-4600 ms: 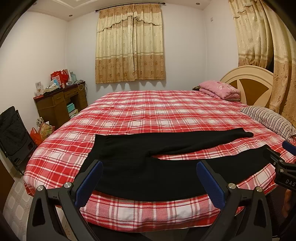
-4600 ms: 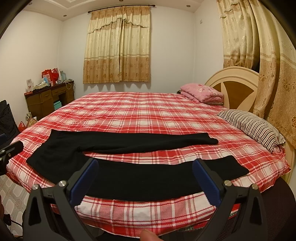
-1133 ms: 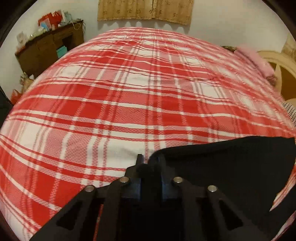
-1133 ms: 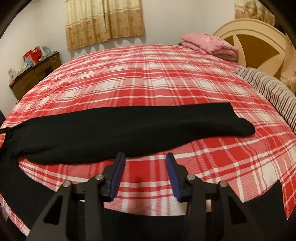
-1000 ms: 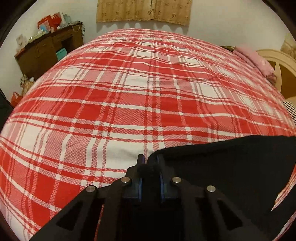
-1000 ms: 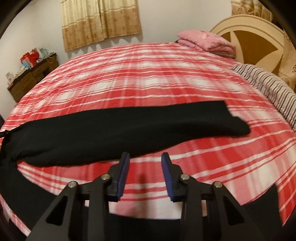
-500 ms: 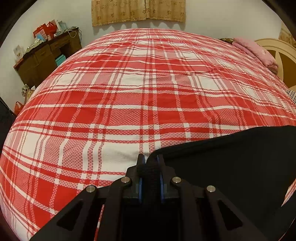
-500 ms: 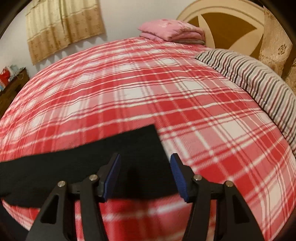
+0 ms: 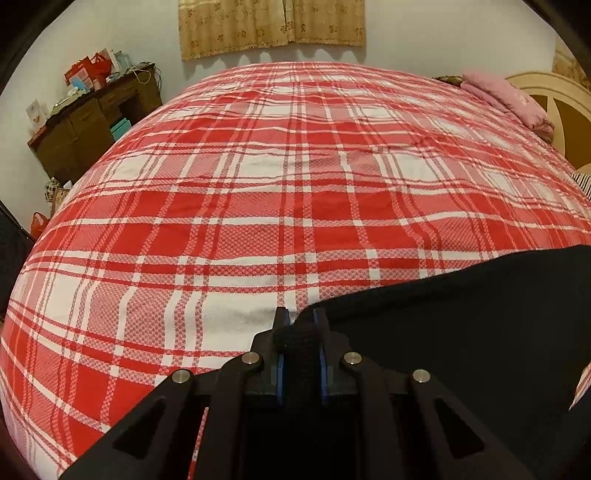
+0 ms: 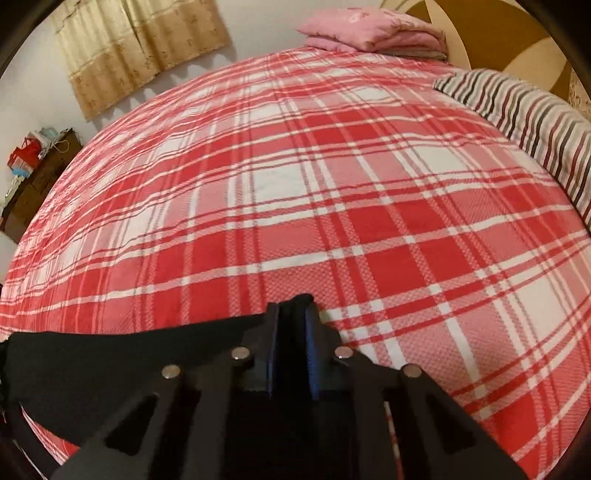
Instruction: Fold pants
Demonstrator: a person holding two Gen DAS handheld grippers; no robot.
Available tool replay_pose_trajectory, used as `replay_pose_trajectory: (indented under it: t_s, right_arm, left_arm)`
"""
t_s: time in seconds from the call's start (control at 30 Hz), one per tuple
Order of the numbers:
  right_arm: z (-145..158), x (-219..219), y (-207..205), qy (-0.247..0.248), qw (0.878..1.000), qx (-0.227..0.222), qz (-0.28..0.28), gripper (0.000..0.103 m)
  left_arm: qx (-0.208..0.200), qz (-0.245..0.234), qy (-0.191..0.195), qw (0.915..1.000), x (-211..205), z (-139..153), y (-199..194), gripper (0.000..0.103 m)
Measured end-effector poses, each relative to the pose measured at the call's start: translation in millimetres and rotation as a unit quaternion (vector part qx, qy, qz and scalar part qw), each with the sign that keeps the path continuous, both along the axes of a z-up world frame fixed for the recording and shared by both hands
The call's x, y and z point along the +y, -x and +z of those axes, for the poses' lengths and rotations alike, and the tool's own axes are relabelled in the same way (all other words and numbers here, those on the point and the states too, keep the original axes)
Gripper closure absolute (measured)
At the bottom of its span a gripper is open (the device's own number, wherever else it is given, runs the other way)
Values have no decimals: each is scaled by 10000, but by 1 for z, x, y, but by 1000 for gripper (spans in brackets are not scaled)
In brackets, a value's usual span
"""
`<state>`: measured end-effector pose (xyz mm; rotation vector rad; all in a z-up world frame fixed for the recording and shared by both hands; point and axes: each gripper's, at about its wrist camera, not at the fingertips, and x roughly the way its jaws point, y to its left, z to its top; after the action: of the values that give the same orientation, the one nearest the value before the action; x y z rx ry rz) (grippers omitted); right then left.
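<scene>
The black pants lie on the red plaid bed. My left gripper is shut on the pants' top left corner, fabric bunched between its blue pads. The cloth spreads away to the right. In the right wrist view the pants stretch off to the left. My right gripper is shut on the far leg's end, with a tip of black cloth poking past its fingertips. The rest of the pants is hidden under both grippers.
A dark wooden desk with clutter stands left of the bed. A folded pink blanket and a striped pillow lie by the headboard. Curtains hang on the far wall.
My right gripper has moved right to the end of the far leg and closed on it. My left gripper stays shut on the pants' corner.
</scene>
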<state>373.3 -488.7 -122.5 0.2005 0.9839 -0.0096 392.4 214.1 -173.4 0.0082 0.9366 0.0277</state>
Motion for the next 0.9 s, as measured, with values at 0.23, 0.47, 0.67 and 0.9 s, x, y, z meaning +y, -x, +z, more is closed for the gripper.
replay_pose_trajectory:
  t_s: [0.23, 0.47, 0.67, 0.9]
  right_arm:
    - [37, 16, 35, -97, 9978, -645, 129, 90]
    - [88, 24, 75, -99, 9894, -1425, 258, 91]
    - [116, 20, 130, -199, 9784, -2025, 370, 91]
    - [113, 4, 192, -435, 9694, -2395, 310, 91]
  left_arm:
    - [-463, -23, 271, 9986, 6, 27, 17, 90]
    - [-936, -139, 535, 9941, 10, 56, 42, 90]
    - [-1256, -279, 892, 9877, 16, 72, 73, 90]
    - [-1720, -637, 1197, 9757, 23, 79, 124, 90]
